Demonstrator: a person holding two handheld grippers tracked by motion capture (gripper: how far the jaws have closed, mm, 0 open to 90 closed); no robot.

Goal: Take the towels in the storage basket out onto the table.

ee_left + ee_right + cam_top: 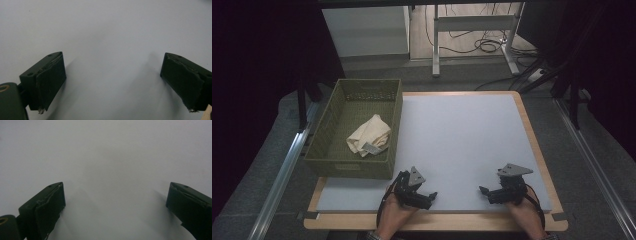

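An olive woven basket (324,137) stands at the table's left edge, and a cream folded cloth (369,135) lies inside it. My left gripper (428,197) rests low over the pale grey mat (462,145) near the front edge, just right of the basket's front corner. Its jaws stand wide apart with nothing between them, as the left gripper view (113,75) shows. My right gripper (486,192) sits at the front right of the mat, pointing left. In the right gripper view (116,200) its jaws are also spread, with bare mat between them.
The mat lies on a wooden tabletop (532,125) with rounded edges. Metal rails (282,170) run along both sides of the table. A white cabinet (364,30), a metal frame leg (436,40) and floor cables (484,45) stand beyond the far edge.
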